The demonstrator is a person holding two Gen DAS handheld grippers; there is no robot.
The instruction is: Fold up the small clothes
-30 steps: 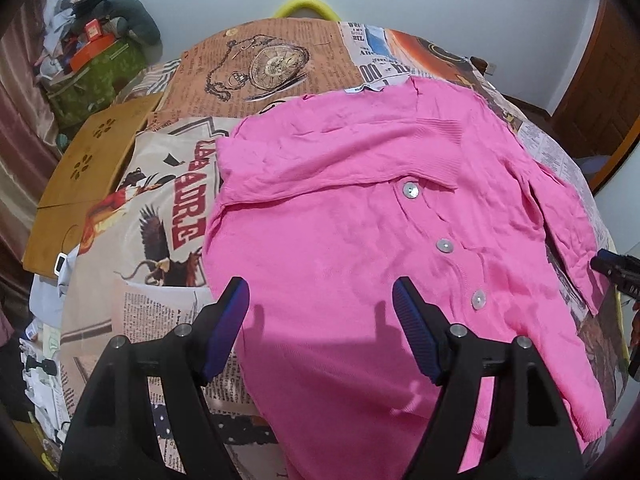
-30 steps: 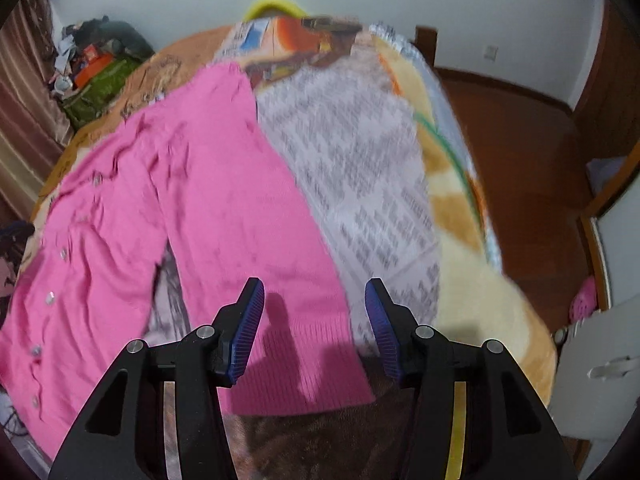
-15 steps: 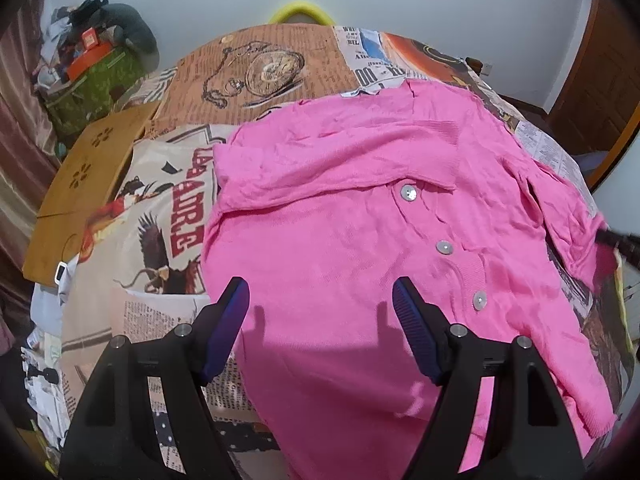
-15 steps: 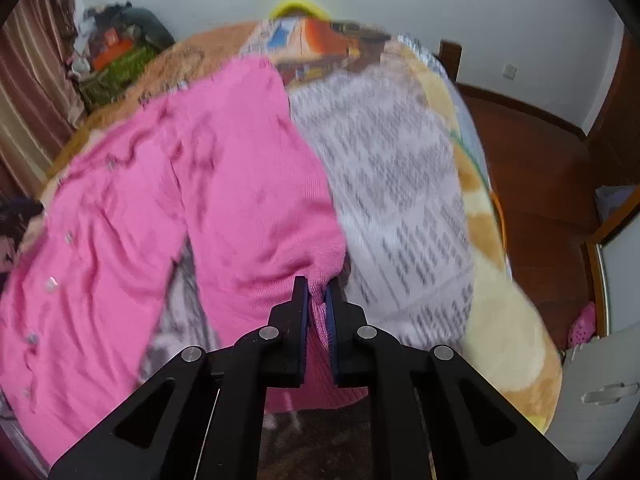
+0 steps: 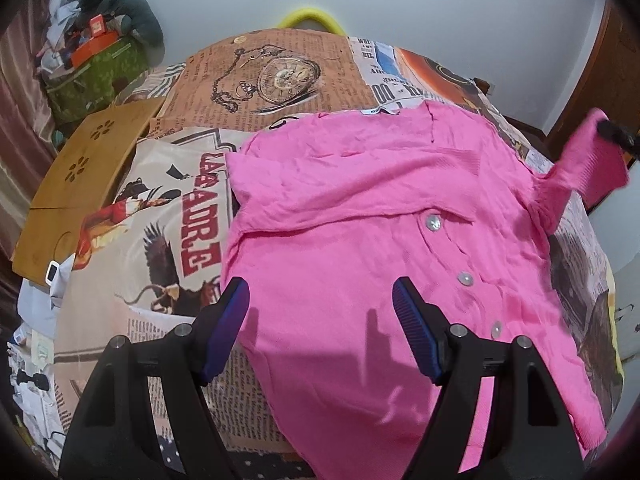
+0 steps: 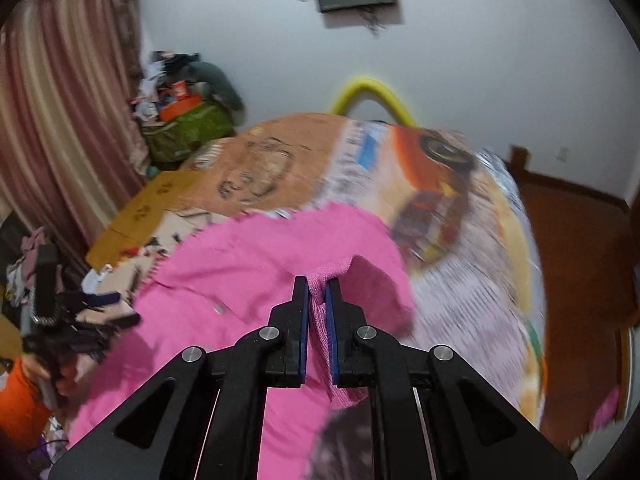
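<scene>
A pink buttoned cardigan (image 5: 360, 240) lies spread on a bed covered with a newspaper-print sheet (image 5: 248, 80). Its far sleeve is folded across the chest. My left gripper (image 5: 320, 300) is open and empty, hovering above the cardigan's lower part. My right gripper (image 6: 317, 292) is shut on the cuff of the other sleeve (image 6: 372, 280) and holds it lifted off the bed. In the left wrist view that lifted sleeve (image 5: 588, 164) hangs from the right gripper (image 5: 614, 132) at the far right.
A wooden board (image 5: 84, 176) lies on the bed's left side. A green bag with clutter (image 5: 96, 72) stands at the back left. A yellow hoop (image 5: 312, 16) is behind the bed. Curtains (image 6: 52, 128) hang on the left; wooden floor (image 6: 580, 248) lies right.
My right gripper closed on the sleeve cuff and has lifted it up off the bed, swinging toward the cardigan body. The left gripper has stayed open in place.
</scene>
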